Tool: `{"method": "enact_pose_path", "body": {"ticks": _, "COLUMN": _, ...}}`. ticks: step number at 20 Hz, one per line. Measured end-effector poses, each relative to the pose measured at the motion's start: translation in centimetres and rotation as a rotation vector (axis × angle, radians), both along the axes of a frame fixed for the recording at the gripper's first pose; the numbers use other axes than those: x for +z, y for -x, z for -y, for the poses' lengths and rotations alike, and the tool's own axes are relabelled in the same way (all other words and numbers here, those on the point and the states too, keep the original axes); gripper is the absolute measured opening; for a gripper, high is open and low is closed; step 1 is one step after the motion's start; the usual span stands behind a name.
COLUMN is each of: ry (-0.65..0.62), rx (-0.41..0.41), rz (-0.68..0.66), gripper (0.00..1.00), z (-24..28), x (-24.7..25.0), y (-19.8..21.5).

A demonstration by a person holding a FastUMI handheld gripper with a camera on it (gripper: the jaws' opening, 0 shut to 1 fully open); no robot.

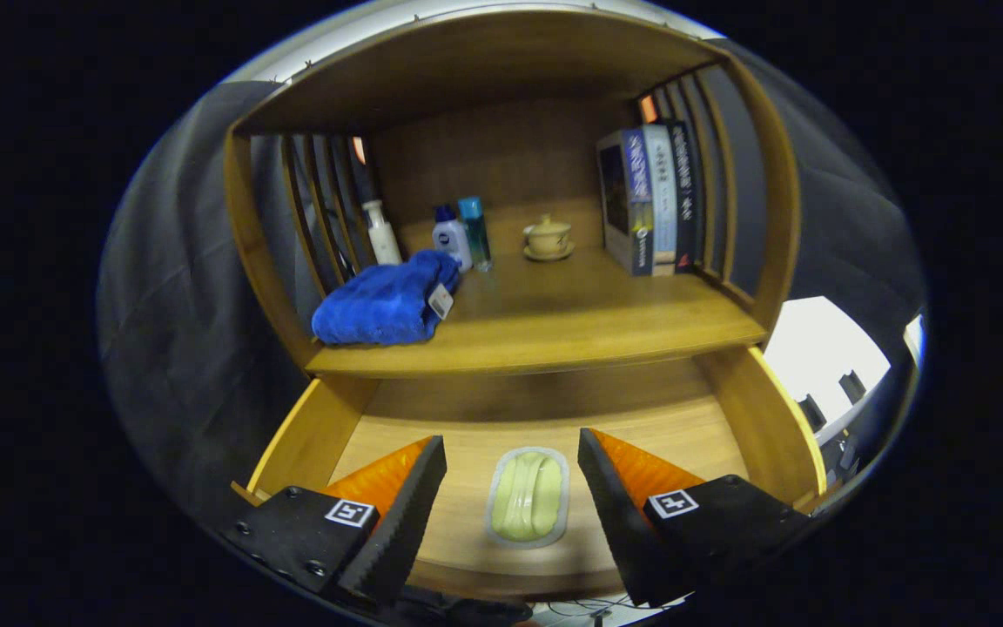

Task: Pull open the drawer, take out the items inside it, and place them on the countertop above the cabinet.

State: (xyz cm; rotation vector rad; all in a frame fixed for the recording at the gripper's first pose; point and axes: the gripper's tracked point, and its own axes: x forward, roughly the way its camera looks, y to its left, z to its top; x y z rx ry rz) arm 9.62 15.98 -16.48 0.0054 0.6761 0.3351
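**Gripper poised over the open drawer**

We are holding the gripper (512,479) with its jaws spread wide, gripping nothing. The pale green soap dish (528,497) is lying between the fingers on the floor of the open drawer (310,435), below the countertop (554,322).

Three books (651,198), three bottles (452,238), one towel (384,303), one teacup (548,235), one soap (528,496).
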Motion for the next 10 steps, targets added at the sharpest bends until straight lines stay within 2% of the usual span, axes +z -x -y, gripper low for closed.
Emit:
{"method": "enact_pose_path", "body": {"ticks": 4, "ry": 0.069, "rx": 0.012, "rz": -0.154, "gripper": 0.99, "z": 0.0, "x": -3.3, "y": -2.5}}
{"method": "enact_pose_path", "body": {"ticks": 10, "ry": 0.161, "rx": 0.059, "rz": -0.399, "gripper": 0.96, "z": 0.4, "x": -7.6, "y": -1.5}}
